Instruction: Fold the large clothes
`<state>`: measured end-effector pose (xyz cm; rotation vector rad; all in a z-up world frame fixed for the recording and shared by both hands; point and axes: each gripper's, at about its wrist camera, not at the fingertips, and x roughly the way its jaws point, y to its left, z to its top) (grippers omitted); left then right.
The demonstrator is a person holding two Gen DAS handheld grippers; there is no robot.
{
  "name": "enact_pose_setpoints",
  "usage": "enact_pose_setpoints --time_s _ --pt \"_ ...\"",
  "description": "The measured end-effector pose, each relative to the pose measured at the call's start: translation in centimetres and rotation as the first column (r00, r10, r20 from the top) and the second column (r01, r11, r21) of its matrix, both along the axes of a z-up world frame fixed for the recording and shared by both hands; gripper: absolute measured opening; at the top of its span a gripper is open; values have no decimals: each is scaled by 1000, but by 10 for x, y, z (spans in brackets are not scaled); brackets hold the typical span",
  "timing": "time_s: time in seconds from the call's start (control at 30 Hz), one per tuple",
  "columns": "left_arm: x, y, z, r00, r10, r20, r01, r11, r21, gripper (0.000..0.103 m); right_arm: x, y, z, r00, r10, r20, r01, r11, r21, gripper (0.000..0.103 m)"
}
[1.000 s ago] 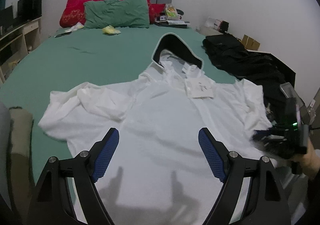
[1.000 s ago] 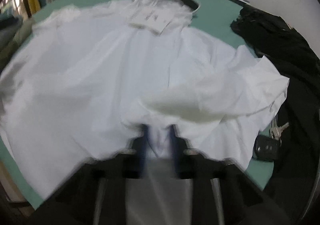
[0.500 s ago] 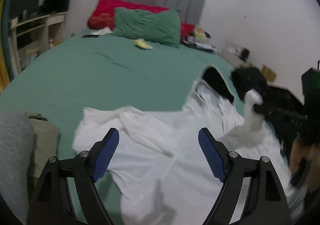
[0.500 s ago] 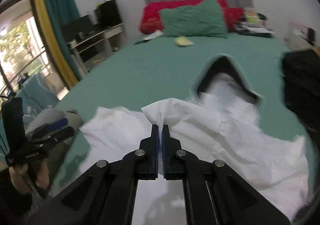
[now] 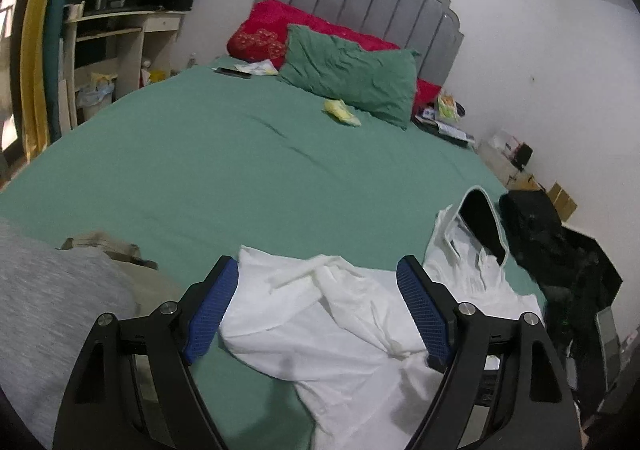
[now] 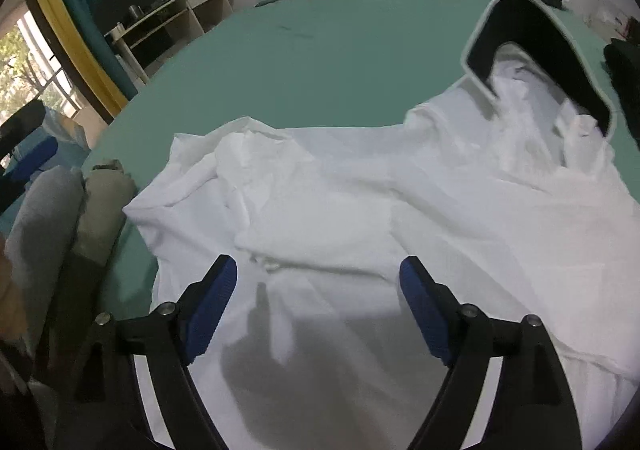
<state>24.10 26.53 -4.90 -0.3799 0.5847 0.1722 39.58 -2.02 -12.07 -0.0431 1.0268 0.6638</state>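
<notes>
A large white hooded garment (image 6: 400, 209) lies crumpled on the green bed sheet (image 6: 320, 61), its black-lined hood (image 6: 532, 49) at the upper right. In the left wrist view the same white garment (image 5: 340, 330) fills the lower middle, its hood (image 5: 482, 221) to the right. My right gripper (image 6: 318, 290) hovers just above the cloth, its jaws opening with nothing pinched between the blue pads. My left gripper (image 5: 318, 294) stands open over the garment's bunched left sleeve, holding nothing.
Folded grey and khaki clothes (image 6: 72, 217) are stacked at the bed's left edge. Dark clothing (image 5: 560, 246) lies at the right edge. A green pillow (image 5: 352, 77), a red pillow (image 5: 264, 33) and a small yellow item (image 5: 342, 111) sit near the grey headboard. A desk (image 5: 120, 37) stands at left.
My right gripper let go of the white fold it carried leftward across the garment, and its jaws came apart. My left gripper swung left and stayed open.
</notes>
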Motion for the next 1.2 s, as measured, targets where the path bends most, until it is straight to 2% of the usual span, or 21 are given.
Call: enact_pose_setpoints --time_s 0.1,0.2,0.23,0.33,0.4,0.5,0.53,0.57,0.63,0.7,0.73,0.77,0.8,0.9,1.0,1.1,1.2 --pt "-7 11 1 1000 21 2 -21 999 -25 85 -10 -3 16 999 33 42 -34 999 39 84" --pt "-11 20 3 999 39 11 -38 998 -51 85 -18 24 8 991 125 -50 -119 988 101 83" --pt "-11 22 4 999 43 13 -43 998 -56 85 -19 33 6 988 145 -53 -139 984 112 83" --pt "-12 28 8 998 60 17 -59 997 -54 85 -7 57 13 988 152 40 -154 987 50 83" --pt "-13 30 9 997 70 14 -70 997 -44 85 15 78 16 982 160 100 -161 987 2 83" --pt "-14 35 10 996 87 13 -87 996 -33 85 53 92 10 988 133 76 -133 991 -12 82" --pt "-13 39 10 995 96 10 -96 995 -32 85 68 97 5 990 132 56 -131 991 -30 72" --pt "-13 42 9 994 106 5 -106 994 -39 85 79 101 -2 990 139 32 -137 989 -52 55" --pt "-11 50 9 994 114 2 -113 991 -68 85 100 109 -24 984 162 -72 -168 982 -84 32" --pt "-10 57 7 993 118 -3 -118 988 -102 85 105 114 -37 975 173 -136 -187 977 -101 30" --pt "-11 60 7 993 119 -3 -119 986 -114 85 106 115 -37 976 177 -123 -189 977 -93 24" --pt "-11 62 7 993 121 -1 -121 985 -127 85 106 118 -35 973 191 -129 -203 976 -84 8" --pt "-12 63 6 992 123 -1 -122 984 -132 85 105 120 -33 969 208 -133 -218 973 -69 7" --pt "-12 61 4 993 121 -8 -121 984 -134 85 100 137 -12 960 269 -75 -272 961 -44 6" --pt "-12 59 1 994 111 -13 -112 984 -140 85 96 149 29 953 302 8 -302 953 24 6" --pt "-12 55 0 994 110 -14 -111 985 -128 85 96 158 75 946 319 56 -323 940 109 6" --pt "-10 51 -1 994 108 -12 -108 985 -134 85 90 147 120 935 340 102 -352 925 143 6"
